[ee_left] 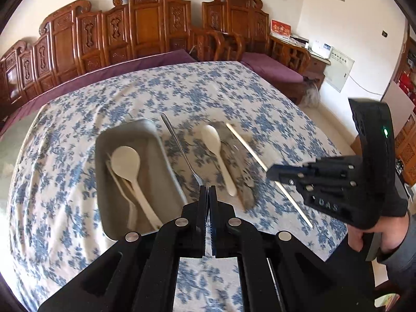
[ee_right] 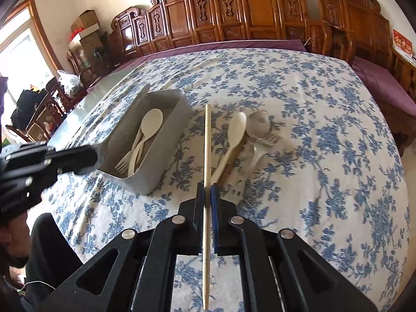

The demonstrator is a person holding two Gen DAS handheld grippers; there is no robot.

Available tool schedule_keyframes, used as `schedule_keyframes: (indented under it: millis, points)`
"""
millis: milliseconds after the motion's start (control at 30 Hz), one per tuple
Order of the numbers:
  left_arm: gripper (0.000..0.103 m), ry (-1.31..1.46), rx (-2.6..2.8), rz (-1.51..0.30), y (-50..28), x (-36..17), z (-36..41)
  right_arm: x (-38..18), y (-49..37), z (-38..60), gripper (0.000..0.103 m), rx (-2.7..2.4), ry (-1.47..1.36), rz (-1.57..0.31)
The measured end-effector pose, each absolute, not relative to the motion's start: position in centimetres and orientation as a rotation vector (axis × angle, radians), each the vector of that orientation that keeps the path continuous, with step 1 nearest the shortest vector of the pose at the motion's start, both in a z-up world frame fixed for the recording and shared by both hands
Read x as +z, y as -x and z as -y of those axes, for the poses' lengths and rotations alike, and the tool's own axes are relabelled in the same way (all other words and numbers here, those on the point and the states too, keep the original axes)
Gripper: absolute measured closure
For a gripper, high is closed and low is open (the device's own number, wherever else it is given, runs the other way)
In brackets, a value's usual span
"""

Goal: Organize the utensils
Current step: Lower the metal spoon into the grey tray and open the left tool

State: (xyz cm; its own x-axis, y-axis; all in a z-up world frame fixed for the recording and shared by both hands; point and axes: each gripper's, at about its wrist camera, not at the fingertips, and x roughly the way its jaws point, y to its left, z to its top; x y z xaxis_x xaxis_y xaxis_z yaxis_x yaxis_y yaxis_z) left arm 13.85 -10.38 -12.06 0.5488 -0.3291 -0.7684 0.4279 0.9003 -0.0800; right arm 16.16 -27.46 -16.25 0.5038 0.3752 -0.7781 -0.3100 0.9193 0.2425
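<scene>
While my left claw [ee_left: 208, 187] pinches a metal fork [ee_left: 179, 145] by its tines, handle pointing away above the flowered cloth [ee_left: 182, 91] on the desk, my right claw [ee_right: 207, 189] is pressed onto a wooden chopstick [ee_right: 207, 156] that runs straight out between its pads. At the left stands the grey box [ee_right: 166, 166], holding a cream spoon [ee_right: 150, 127] and a cream fork [ee_right: 123, 163]. Beside it on the cloth lies another cream spoon [ee_right: 234, 135], resting across a grey lid [ee_left: 247, 182], with a small pale fork [ee_right: 265, 140] just beyond. Carved wooden chairs [ee_right: 234, 7] line the far side.
</scene>
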Motion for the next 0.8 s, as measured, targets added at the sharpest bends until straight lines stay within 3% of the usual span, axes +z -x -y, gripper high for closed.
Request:
schedule_keyframes:
  millis: [800]
  points:
    - [0.101,-0.102,-0.381,-1.064,-22.5,-19.9,7.3,-17.6,-17.0,26.9,0.097,0.398,-0.051,-1.004]
